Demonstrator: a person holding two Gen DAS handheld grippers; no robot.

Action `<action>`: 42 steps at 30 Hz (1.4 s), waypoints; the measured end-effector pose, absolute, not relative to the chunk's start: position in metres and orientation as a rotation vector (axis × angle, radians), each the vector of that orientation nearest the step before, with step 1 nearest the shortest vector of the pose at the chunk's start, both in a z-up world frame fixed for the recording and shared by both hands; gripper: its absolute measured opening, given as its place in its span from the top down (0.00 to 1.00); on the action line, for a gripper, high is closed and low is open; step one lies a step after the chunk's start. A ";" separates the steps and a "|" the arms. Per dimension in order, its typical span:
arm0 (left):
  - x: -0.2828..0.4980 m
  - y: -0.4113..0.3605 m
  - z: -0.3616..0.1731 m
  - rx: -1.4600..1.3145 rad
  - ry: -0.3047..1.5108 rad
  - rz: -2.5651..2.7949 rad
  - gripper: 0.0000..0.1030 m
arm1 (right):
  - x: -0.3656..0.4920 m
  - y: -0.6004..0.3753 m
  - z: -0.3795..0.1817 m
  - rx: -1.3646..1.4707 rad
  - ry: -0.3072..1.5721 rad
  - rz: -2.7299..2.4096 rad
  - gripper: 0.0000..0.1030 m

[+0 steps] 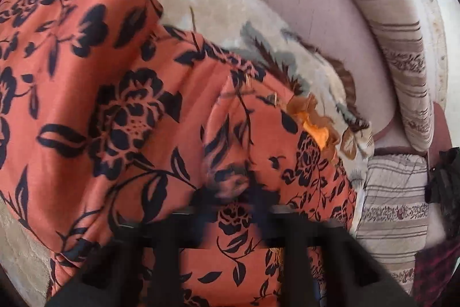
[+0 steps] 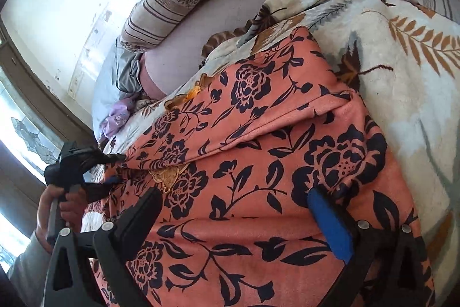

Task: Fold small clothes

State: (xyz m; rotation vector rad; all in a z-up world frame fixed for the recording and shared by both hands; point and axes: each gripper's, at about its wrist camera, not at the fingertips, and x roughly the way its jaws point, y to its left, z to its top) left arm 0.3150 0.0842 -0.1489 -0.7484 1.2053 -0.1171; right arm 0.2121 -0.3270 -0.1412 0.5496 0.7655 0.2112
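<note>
Right wrist: our right tongs (image 2: pixel 244 209) spread over soft, creased floral cloth (image 2: pixel 258 140); left tongs (image 2: pixel 110 180) pinch its edge beside the plush blanket (image 2: pixel 402 71).

bright daylight enters from the window (image 2: pixel 17 117) at the right wrist view's left edge, blown out there; fisheye bending curves both frames' dark corners. the left wrist view is motion-blurred, worst along its bottom edge.
</note>
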 end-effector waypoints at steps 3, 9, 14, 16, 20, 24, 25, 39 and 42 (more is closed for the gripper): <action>0.301 0.065 -0.095 -0.480 1.050 -0.082 0.90 | 0.211 -0.329 -0.140 0.564 0.765 0.219 0.01; 0.294 0.033 -0.145 0.144 1.335 0.057 0.14 | 0.214 -0.329 -0.137 0.576 0.800 0.223 0.01; 0.263 0.052 -0.119 0.162 1.100 0.145 0.18 | 0.216 -0.363 -0.100 0.758 0.746 0.197 0.01; 0.250 0.054 -0.096 0.107 0.989 0.089 0.18 | 0.230 -0.379 -0.090 0.825 0.734 0.197 0.00; 0.242 0.051 -0.068 -0.025 0.851 -0.038 0.18 | 0.289 -0.381 -0.094 0.976 0.816 0.424 0.00; 0.268 0.035 -0.079 -0.082 0.905 -0.148 0.14 | 0.339 -0.383 -0.128 0.780 1.003 0.285 0.04; 0.279 0.032 -0.096 -0.068 0.990 -0.154 0.10 | 0.344 -0.403 -0.141 0.826 1.000 0.223 0.13; 0.297 0.014 -0.137 0.018 1.080 -0.052 0.11 | 0.379 -0.395 -0.105 0.841 0.926 0.452 0.07; 0.289 0.013 -0.142 0.049 1.019 -0.048 0.07 | 0.404 -0.428 -0.140 0.875 0.940 0.221 0.10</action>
